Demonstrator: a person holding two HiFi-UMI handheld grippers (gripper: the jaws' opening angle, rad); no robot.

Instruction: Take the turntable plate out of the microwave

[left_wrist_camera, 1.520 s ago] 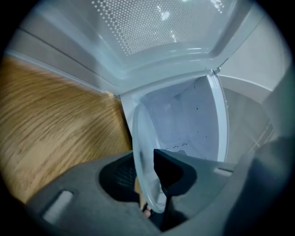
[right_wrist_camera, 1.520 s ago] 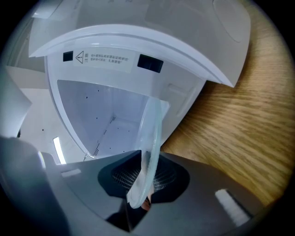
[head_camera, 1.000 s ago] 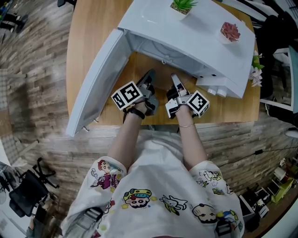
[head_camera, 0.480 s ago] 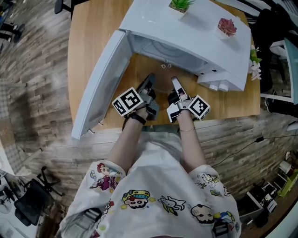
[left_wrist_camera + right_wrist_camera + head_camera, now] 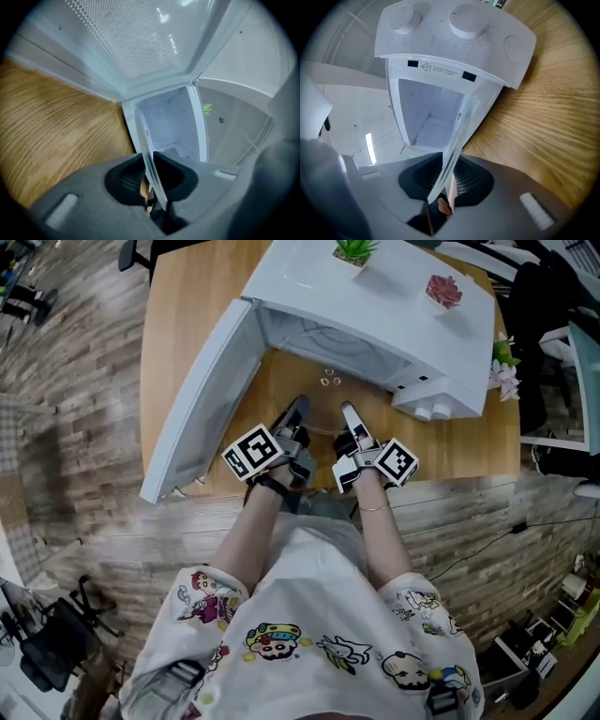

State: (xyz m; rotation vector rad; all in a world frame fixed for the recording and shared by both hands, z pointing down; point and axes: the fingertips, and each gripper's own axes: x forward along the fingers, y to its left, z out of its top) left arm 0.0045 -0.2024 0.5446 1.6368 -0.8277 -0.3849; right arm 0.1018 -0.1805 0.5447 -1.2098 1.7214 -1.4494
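Observation:
The clear glass turntable plate [image 5: 325, 395] hangs level over the wooden table [image 5: 187, 306], just outside the white microwave's [image 5: 375, 306] open cavity. My left gripper [image 5: 300, 409] is shut on the plate's near left rim. My right gripper [image 5: 349, 413] is shut on the near right rim. In the left gripper view the plate's edge [image 5: 145, 140] runs straight in between the dark pads [image 5: 124, 180]. The right gripper view shows that rim [image 5: 457, 136] pinched the same way, with the control knobs [image 5: 466, 21] above the bare cavity.
The microwave door [image 5: 202, 390] stands swung wide open to the left, close beside my left gripper. A green plant [image 5: 356, 249] and a red plant [image 5: 442, 292] sit on top of the microwave. The table's front edge [image 5: 281, 491] lies just below my wrists.
Both grippers have drawn back from the cavity toward the person, carrying the plate with them. The plate's centre now sits over the table in front of the opening.

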